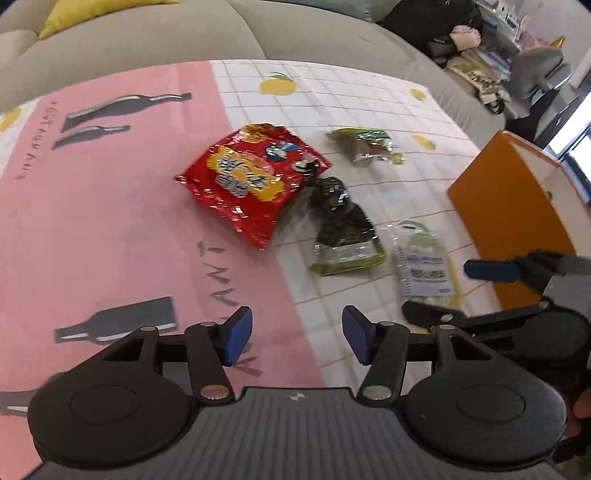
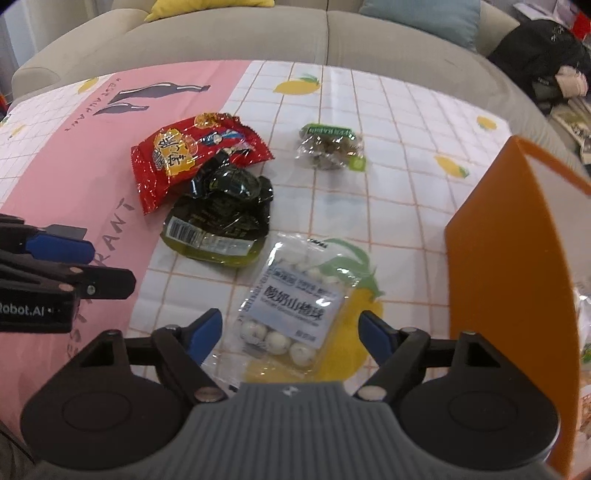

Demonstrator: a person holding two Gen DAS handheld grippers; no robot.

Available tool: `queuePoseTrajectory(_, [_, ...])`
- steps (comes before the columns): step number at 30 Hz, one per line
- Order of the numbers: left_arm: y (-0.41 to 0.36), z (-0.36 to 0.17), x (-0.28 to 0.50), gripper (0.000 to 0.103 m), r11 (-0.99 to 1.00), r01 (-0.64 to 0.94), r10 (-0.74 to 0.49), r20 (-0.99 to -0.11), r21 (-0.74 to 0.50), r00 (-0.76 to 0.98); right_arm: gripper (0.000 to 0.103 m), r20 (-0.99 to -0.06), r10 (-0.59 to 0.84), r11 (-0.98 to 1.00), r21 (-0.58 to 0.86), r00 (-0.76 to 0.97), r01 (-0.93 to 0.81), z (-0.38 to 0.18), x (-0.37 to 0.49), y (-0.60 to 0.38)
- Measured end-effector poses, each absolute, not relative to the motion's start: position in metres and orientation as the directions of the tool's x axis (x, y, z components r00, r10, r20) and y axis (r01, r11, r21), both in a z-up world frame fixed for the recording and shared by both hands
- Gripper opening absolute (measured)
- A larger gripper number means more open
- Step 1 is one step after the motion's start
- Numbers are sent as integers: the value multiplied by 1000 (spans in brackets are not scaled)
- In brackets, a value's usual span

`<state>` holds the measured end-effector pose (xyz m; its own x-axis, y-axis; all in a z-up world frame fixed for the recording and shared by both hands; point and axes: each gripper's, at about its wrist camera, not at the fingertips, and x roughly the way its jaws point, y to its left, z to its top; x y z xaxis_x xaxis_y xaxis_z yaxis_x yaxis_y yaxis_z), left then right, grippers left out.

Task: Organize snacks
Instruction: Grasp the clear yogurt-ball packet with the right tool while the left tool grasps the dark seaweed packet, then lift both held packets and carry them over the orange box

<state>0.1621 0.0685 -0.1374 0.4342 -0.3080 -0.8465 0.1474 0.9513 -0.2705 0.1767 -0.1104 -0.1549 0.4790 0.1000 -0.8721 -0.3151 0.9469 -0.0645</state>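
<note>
Several snack packs lie on the tablecloth (image 2: 388,122). A red bag (image 1: 251,181) (image 2: 192,155) lies mid-table, its corner over a dark green pack (image 1: 343,232) (image 2: 221,218). A small green-topped clear pack (image 1: 365,144) (image 2: 330,147) lies farther back. A clear pack of white balls (image 1: 424,258) (image 2: 295,306) lies between the open fingers of my right gripper (image 2: 290,334). My left gripper (image 1: 297,339) is open and empty above the cloth, short of the red bag. An orange box (image 1: 517,206) (image 2: 513,277) stands at the right.
A grey sofa (image 2: 325,33) with yellow (image 2: 207,5) and blue (image 2: 417,18) cushions runs behind the table. Clutter and a dark bag (image 2: 543,55) sit at the far right. More packs (image 2: 585,332) show inside the orange box.
</note>
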Motion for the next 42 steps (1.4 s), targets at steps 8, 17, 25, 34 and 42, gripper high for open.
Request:
queuePoseTrajectory(8, [59, -134, 184, 67, 960, 167, -277, -834, -224, 477, 79, -865, 137, 959, -6, 482, -283, -160, 179, -112])
queuePoseTrajectory(17, [48, -132, 217, 67, 940, 215, -337, -805, -263, 488, 67, -851, 152, 969, 29, 502, -244, -162, 194, -118])
queuePoseTrajectory(25, [24, -150, 244, 66, 945, 205, -322, -819, -253, 475, 68, -840, 174, 970, 55, 513, -238, -164, 193, -125])
queuePoseTrajectory(34, [17, -156, 245, 45, 952, 215, -297, -824, -217, 484, 73, -846, 179, 974, 79, 503, -213, -173, 192, -122])
queuePoseTrajectory(42, [20, -153, 220, 44, 962, 206, -258, -835, -177, 486, 64, -839, 132, 972, 7, 527, -234, -175, 185, -116])
